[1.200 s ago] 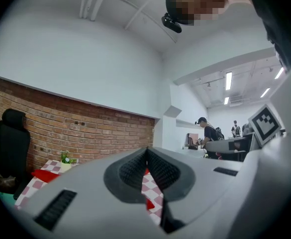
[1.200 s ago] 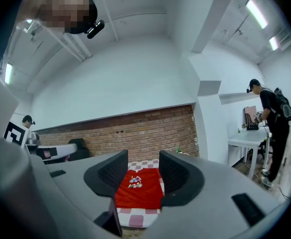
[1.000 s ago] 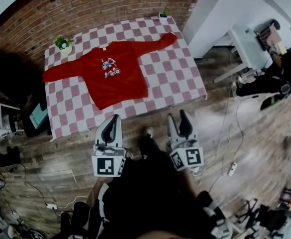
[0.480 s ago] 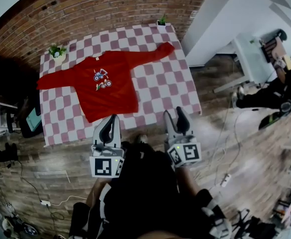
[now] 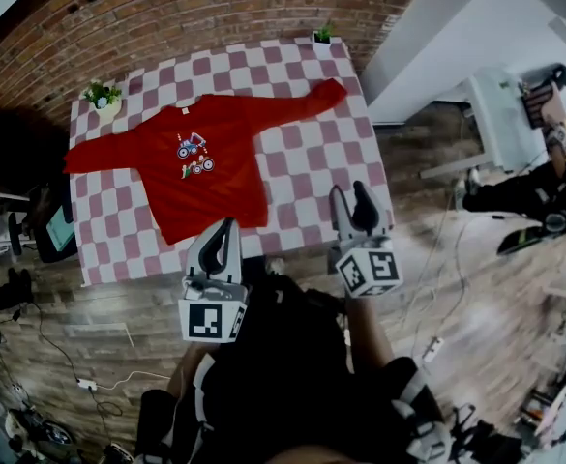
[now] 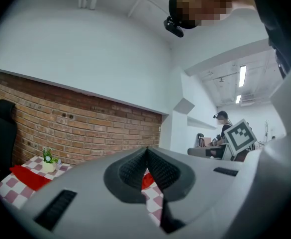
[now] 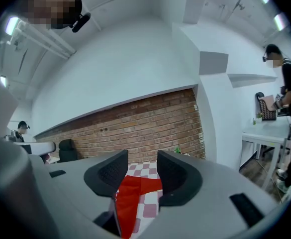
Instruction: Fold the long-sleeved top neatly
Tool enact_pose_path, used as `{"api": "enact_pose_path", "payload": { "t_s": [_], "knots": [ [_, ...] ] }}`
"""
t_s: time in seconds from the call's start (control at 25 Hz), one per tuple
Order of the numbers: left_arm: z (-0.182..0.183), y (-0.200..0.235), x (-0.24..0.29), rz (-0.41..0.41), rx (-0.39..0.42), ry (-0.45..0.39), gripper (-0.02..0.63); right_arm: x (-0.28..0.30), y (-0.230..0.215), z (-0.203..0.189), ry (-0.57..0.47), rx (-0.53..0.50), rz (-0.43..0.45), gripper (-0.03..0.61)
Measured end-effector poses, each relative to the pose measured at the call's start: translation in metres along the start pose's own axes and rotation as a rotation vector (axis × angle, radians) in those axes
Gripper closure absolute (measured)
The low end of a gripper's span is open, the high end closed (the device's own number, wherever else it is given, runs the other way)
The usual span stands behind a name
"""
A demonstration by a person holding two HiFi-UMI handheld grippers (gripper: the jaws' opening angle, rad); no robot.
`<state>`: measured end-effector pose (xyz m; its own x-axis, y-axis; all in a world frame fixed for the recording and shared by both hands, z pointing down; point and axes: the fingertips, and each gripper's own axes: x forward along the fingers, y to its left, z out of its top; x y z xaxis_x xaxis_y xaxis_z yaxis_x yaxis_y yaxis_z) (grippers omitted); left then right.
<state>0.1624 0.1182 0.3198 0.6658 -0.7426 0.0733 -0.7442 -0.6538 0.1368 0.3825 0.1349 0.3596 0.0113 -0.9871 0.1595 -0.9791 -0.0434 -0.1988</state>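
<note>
On the checkered tabletop [image 5: 360, 153], the red top [image 5: 205, 177] lay with its sleeves crosswise. Its hem sat just beyond the pressed-together left claw [image 5: 226, 235], seemingly nearer than the spread, empty right claw [image 5: 352, 203].

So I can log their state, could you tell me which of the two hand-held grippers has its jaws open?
The right hand-held gripper: its jaws stand apart, gripping nothing, while the left hand-held gripper has its jaws pressed together.

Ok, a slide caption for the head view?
Red long-sleeved top spread flat on checkered table; left claw shut, right claw open.
</note>
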Motion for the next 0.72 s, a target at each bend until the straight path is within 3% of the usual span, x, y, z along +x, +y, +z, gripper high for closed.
{"api": "enact_pose_path", "payload": {
  "t_s": [0.36, 0.72],
  "knots": [
    [-0.001, 0.028, 0.089, -0.028, -0.017, 0.006, 0.607, 0.112, -0.061, -0.016, 0.076, 0.046, -0.064, 0.403],
    [-0.02, 0.048, 0.172, -0.067, -0.032, 0.073, 0.607, 0.218, -0.148, -0.071, 0.21, 0.118, -0.161, 0.403]
  ]
}}
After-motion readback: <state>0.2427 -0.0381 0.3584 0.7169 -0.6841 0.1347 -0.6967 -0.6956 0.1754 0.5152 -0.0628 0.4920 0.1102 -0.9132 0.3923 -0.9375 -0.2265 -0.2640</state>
